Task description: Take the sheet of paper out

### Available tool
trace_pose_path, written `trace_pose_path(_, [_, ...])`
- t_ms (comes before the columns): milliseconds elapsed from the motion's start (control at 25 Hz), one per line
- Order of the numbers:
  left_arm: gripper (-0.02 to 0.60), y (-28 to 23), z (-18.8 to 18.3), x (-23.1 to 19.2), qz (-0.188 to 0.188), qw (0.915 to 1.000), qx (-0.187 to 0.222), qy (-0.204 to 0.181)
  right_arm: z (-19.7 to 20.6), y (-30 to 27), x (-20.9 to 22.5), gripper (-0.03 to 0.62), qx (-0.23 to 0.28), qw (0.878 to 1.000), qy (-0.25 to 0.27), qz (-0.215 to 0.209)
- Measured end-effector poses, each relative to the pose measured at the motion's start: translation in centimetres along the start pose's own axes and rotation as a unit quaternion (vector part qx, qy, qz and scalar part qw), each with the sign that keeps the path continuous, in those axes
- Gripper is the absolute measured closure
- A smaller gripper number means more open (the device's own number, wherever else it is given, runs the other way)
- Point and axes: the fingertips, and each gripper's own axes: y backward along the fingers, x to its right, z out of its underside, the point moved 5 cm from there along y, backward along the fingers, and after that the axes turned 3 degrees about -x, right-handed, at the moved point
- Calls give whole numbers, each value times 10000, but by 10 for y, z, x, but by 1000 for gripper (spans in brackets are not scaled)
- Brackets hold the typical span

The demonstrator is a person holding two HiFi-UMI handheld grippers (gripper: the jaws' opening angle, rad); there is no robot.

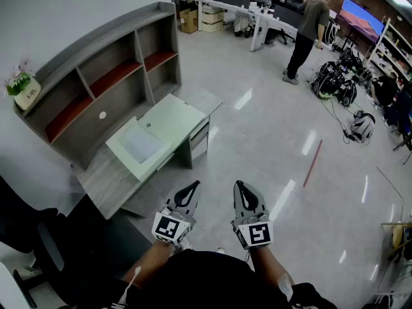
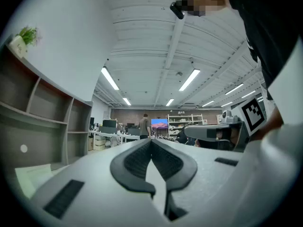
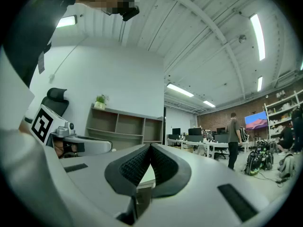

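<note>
A pale sheet of paper point(image 1: 140, 144) lies flat on the light green desktop point(image 1: 177, 114) of a grey desk with a shelf unit point(image 1: 103, 85). Both grippers are held close to the person's body, over the floor and short of the desk. My left gripper point(image 1: 194, 186) is shut with nothing between its jaws; its tips meet in the left gripper view point(image 2: 151, 141). My right gripper point(image 1: 239, 185) is beside it, also shut and empty point(image 3: 151, 147). An edge of the green desktop point(image 2: 29, 178) shows low on the left of the left gripper view.
A drawer unit point(image 1: 199, 138) hangs under the desk's right end. A potted plant point(image 1: 22, 85) stands on top of the shelf. A black chair point(image 1: 38, 250) is at lower left. A person point(image 1: 308, 31) stands far off near bags point(image 1: 335, 79); a red strip point(image 1: 312, 163) lies on the floor.
</note>
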Motion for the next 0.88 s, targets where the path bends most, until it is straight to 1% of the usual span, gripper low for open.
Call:
trace_pose_path(320, [574, 8, 1, -21, -31, 10000, 39, -17, -2, -17, -13, 572, 55, 10000, 24, -13])
trace_pose_path(560, [574, 21, 3, -46, -99, 9999, 58, 21, -7, -37, -32, 572, 72, 9999, 109, -6])
trace_pose_path(880, [574, 41, 7, -82, -75, 9998, 117, 112, -12, -61, -59, 572, 213, 9998, 7, -2])
